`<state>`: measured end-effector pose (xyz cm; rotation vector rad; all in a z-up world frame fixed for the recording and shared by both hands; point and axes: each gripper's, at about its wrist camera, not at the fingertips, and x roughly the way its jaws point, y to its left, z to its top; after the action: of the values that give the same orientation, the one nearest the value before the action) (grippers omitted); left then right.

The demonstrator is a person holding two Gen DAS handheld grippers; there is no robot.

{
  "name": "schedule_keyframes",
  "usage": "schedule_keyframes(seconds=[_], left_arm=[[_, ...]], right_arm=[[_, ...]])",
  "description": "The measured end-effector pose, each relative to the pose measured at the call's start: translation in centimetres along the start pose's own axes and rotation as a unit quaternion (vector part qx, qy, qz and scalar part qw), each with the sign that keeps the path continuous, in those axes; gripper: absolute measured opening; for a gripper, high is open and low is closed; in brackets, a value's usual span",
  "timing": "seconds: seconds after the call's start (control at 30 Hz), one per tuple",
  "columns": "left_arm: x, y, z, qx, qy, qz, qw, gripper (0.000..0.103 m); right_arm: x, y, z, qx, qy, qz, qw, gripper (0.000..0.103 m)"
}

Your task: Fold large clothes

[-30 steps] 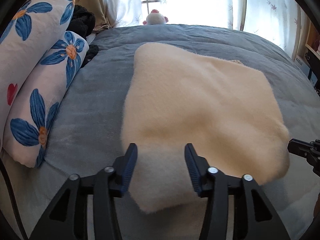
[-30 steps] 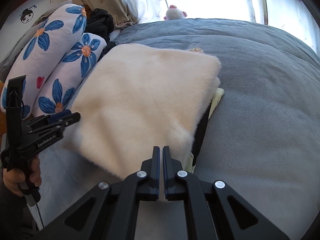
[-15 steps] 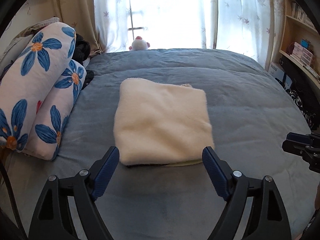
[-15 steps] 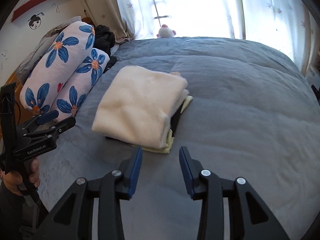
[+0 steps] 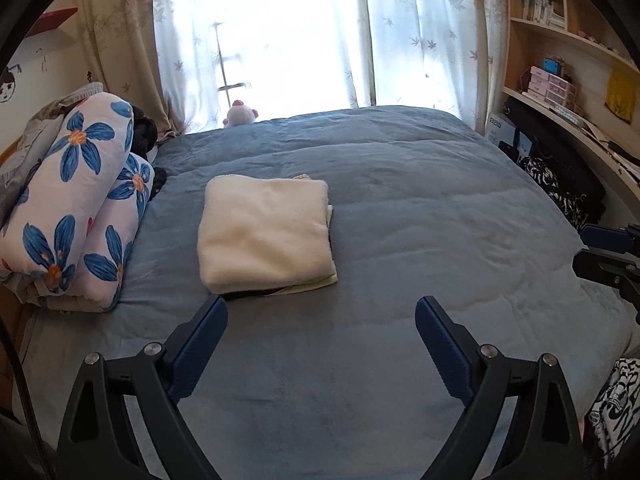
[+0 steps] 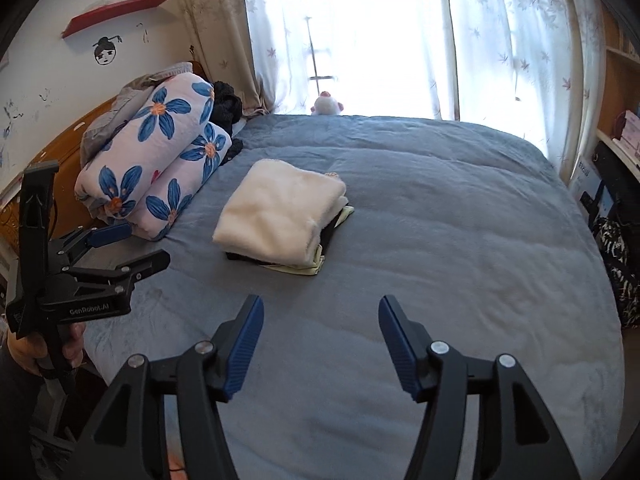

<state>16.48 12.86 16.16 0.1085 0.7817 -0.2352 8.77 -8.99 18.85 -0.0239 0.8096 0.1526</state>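
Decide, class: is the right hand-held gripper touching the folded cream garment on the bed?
Apart. The right wrist view shows the right hand-held gripper open, with bare blue bedcover between its fingertips and the folded cream garment.

A cream fleece garment (image 5: 264, 236) lies folded in a neat square on the bed (image 5: 420, 220), which has a grey-blue cover. Under its near edge a pale yellow layer and a dark one show a little. The left gripper (image 5: 322, 332) hangs above the bare cover, apart from the garment; its blue fingers (image 5: 200, 344) have just been opening and stand wide, with nothing between them. To the left, two pillows with blue flowers (image 5: 76, 208) are stacked. A small white plush toy (image 5: 240, 114) sits at the far edge, before the bright curtains (image 5: 420, 32). Part of the right gripper (image 5: 608, 256) shows at the right border, below the wooden shelves (image 5: 560, 52).
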Motion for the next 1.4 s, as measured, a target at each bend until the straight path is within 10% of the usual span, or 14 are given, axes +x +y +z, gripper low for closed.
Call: schedule_keyframes(seconds=[0.77,1.4], left_arm=[[3.1,-9.6,-13.3,-0.086,0.046,0.002,0.9952,0.102],[2.6,-13.6,-17.4,-0.086,0.046,0.019,0.9951,0.102]], right_arm=[[2.5,-3.9,-15.8,0.094,0.008,-0.073,0.993,0.083],[3.6,-3.2,-19.1,0.076,-0.002,-0.119,0.99,0.093]])
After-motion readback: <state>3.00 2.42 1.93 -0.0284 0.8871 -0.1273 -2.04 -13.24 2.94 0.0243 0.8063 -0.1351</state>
